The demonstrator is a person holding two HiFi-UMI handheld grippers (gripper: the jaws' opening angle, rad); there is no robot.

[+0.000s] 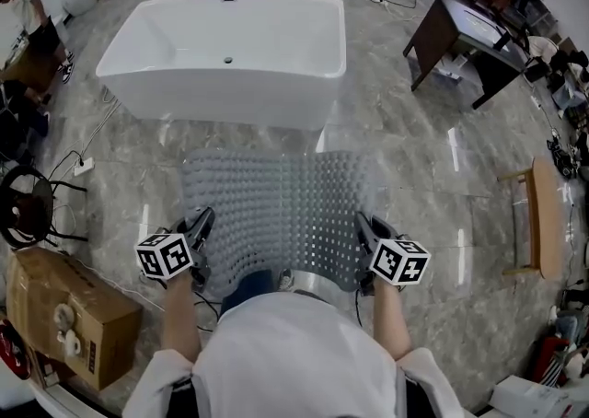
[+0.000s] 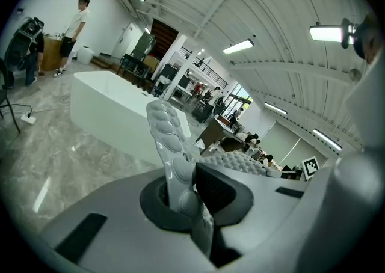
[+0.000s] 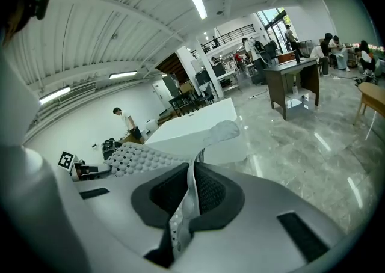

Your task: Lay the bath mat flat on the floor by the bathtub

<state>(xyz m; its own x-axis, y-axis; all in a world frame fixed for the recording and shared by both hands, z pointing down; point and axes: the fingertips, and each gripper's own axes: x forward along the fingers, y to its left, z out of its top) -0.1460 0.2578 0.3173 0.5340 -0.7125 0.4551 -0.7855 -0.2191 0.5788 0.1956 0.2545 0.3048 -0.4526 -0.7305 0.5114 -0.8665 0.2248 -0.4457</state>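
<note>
Head view shows the bath mat [image 1: 276,209] spread out in front of the bathtub [image 1: 230,57], its near edge apparently not yet down on the floor [image 1: 423,168]. The left gripper [image 1: 200,223] pinches the near left corner and the right gripper [image 1: 363,226] the near right one, both clamped tight. The step looks like lowering; next, both corners should come down evenly before release.

Straight ahead of you the white bathtub [image 1: 225,57] blocks the way, with bare marble floor [image 1: 405,186] open before it and to your right. On your left a cardboard box [image 1: 69,315], a black stool [image 1: 28,207] and a power strip [image 1: 83,166] on its cable crowd the floor; a wooden bench [image 1: 543,218] stands well right.
</note>
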